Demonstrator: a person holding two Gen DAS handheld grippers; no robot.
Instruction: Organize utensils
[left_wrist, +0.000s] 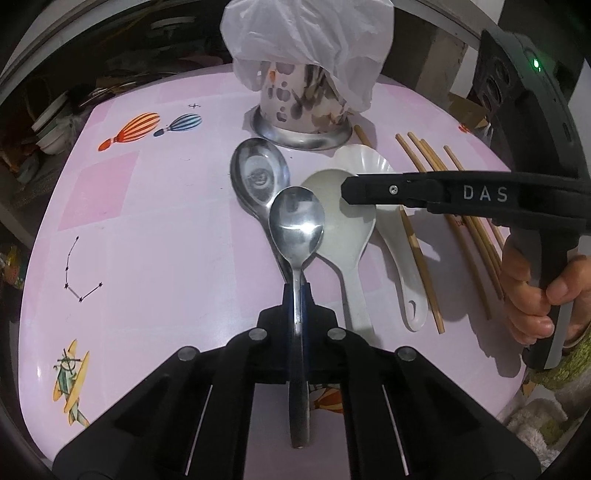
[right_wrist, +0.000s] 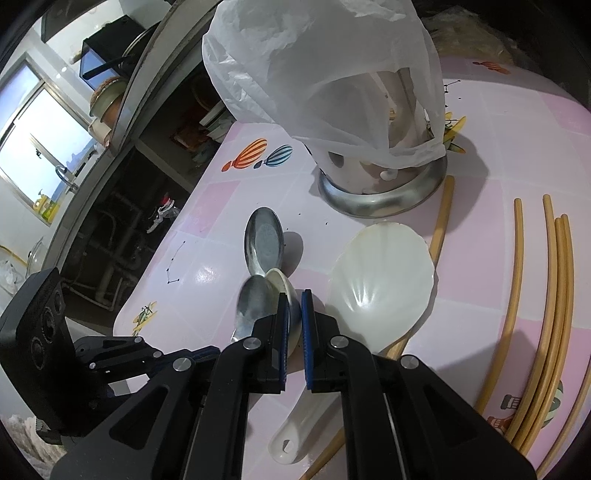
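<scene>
So the left gripper (left_wrist: 297, 295) has its fingers clamped tight on the handle of a metal spoon (left_wrist: 297, 225). The handle runs straight back between the fingers and the bowl sticks out in front, over the pink table (left_wrist: 155, 258). A second, bigger metal spoon (left_wrist: 258, 173) lies just behind it, partly tucked under.

The right gripper (right_wrist: 295, 314) is empty. Its blue pads (right_wrist: 306, 317) sit close together with only a thin gap, nothing pinched between them, and it hovers over the wide head of a white rice paddle (left_wrist: 341, 221) without clearly touching it. From the left camera you can see a hand (left_wrist: 535, 295) wrapped around that gripper's grip.

A second white scoop (right_wrist: 380, 280) with a scalloped edge lies right beside the paddle, and one chopstick (right_wrist: 441, 221) runs under it. More wooden chopsticks (right_wrist: 546, 295) are spread loose on the table off to the right.

At the back stands a metal holder with holes (left_wrist: 299, 103) on a round metal base, with a white plastic bag (left_wrist: 306, 40) draped over the top. The bag hides most of the inside; something pale shows through it, can't tell what.
</scene>
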